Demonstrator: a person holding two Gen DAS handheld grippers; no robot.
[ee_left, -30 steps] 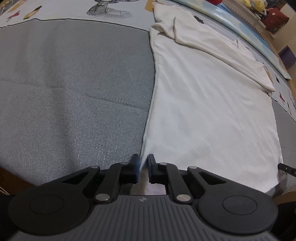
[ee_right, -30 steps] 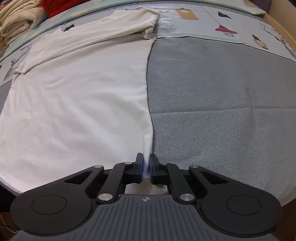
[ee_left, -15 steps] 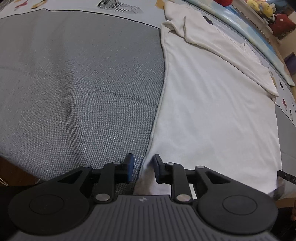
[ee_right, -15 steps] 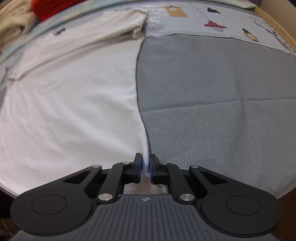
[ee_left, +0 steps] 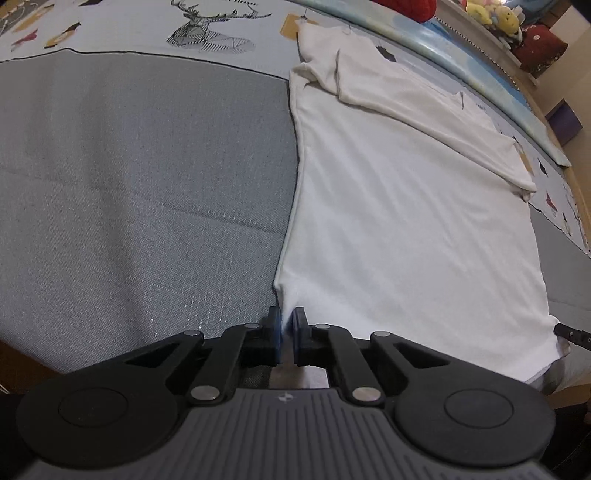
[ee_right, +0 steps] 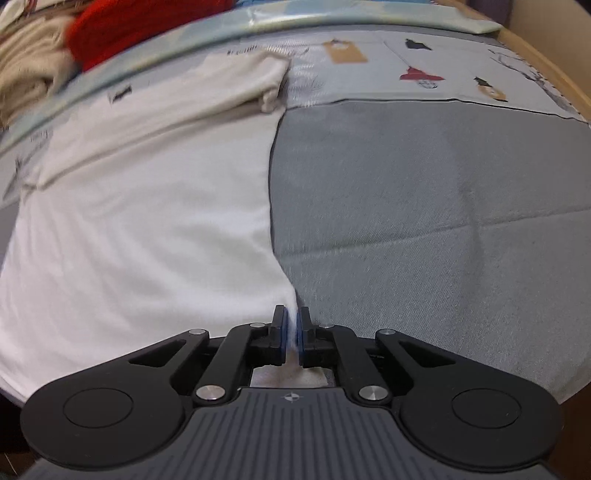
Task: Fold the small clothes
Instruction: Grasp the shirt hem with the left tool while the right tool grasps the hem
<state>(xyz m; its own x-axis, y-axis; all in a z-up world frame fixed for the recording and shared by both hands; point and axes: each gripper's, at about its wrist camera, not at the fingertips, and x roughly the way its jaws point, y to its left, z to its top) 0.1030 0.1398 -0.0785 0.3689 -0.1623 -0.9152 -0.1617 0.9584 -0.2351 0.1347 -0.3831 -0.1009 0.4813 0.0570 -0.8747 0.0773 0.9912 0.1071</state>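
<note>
Half a second ago spread, our left tool now pinches the white shirt by its near hem corner, as our right tool does, so we can lift it off the bed at lower centre.

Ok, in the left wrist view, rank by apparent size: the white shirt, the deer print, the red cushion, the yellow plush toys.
1. white shirt, largest by far
2. deer print
3. red cushion, cropped by the frame edge
4. yellow plush toys

The last two lie far back, so the ranking between them is unsure.
</note>
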